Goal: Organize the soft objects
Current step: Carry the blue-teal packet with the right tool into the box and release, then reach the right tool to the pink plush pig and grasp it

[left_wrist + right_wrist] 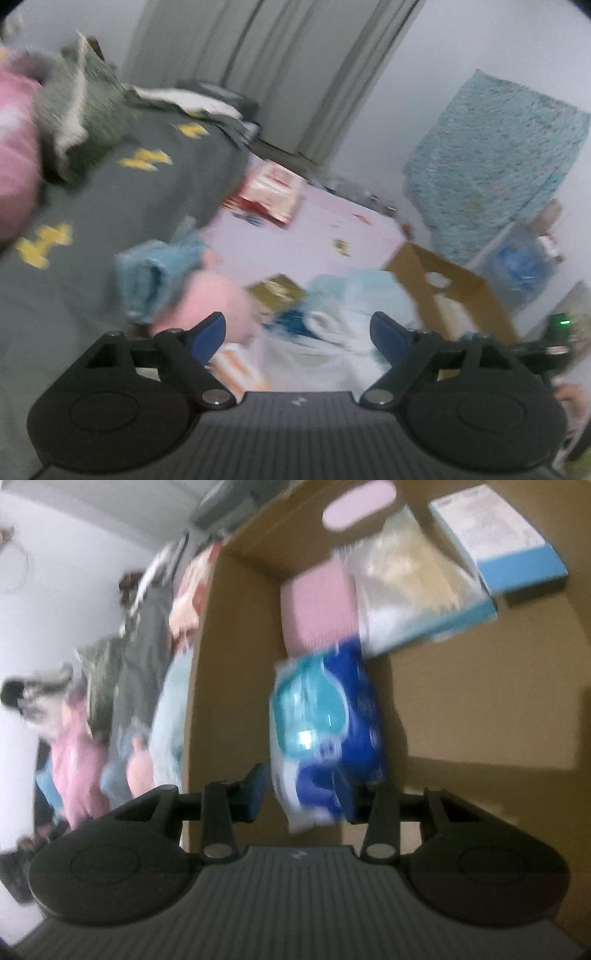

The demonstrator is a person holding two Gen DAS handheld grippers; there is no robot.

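Note:
My left gripper point(298, 332) is open and empty, above the floor beside a grey bed cover point(110, 192). A pink plush with a blue knit piece point(173, 284) lies just beyond its left finger. Pale blue soft packs point(354, 295) lie ahead. My right gripper point(306, 790) is over the open cardboard box point(480, 701). A blue and teal soft pack point(325, 731) sits between its fingers; the jaws look wide and whether they touch it is blurred. A pink item point(317, 602) and a clear bag point(406, 587) lie in the box.
The cardboard box point(443, 284) stands right of the left gripper. A red and white package point(273, 192) lies on the pink floor mat point(314, 236). A green cushion point(85, 110) and pink bedding point(14, 158) lie on the bed. A blue-edged carton point(506, 535) leans in the box.

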